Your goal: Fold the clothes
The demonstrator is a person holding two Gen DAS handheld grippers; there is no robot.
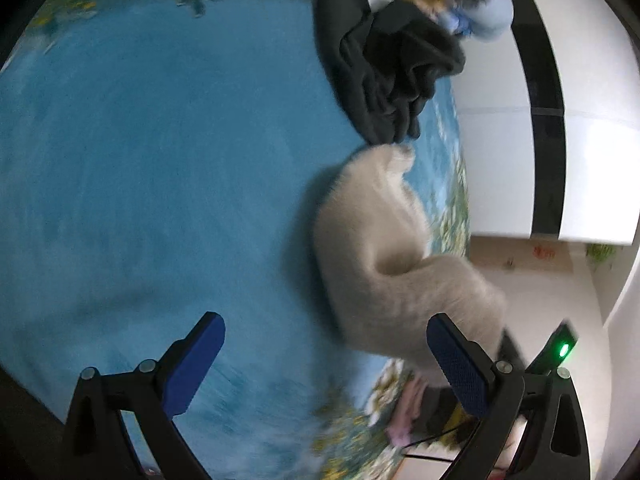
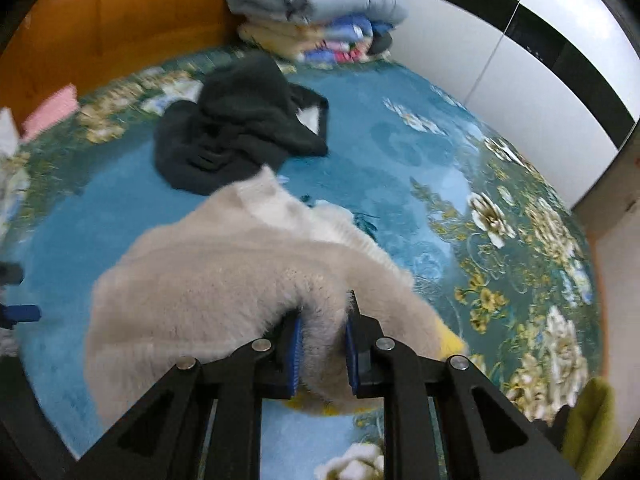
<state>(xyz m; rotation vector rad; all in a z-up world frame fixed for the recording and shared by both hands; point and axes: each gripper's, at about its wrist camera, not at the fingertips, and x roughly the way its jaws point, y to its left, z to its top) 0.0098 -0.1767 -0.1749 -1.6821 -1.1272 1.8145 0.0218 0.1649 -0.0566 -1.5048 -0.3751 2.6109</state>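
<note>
One fluffy cream sweater [image 2: 224,276] lies bunched on the blue floral bedspread [image 2: 400,148], and my right gripper [image 2: 322,356] has its blue pads [image 2: 295,360] clamped on a thick fold of the near edge, with fuzz bulging between the jaws (a bit of yellow shows under the fold, though I cannot tell what it is). My left gripper [image 1: 324,368] is spread wide with nothing in it, its pads [image 1: 196,364] hanging over bare bedspread [image 1: 140,160] just left of the sweater [image 1: 384,264]. Just beyond the sweater's far end sits a crumpled dark garment [image 2: 240,128], touching or nearly touching it in the left wrist view. Farther off, against the wooden headboard [image 2: 100,28], is a stack of folded bedding [image 2: 312,12], grey-blue on top. White cabinet panels [image 2: 500,60] with a black stripe run along the right.
</note>
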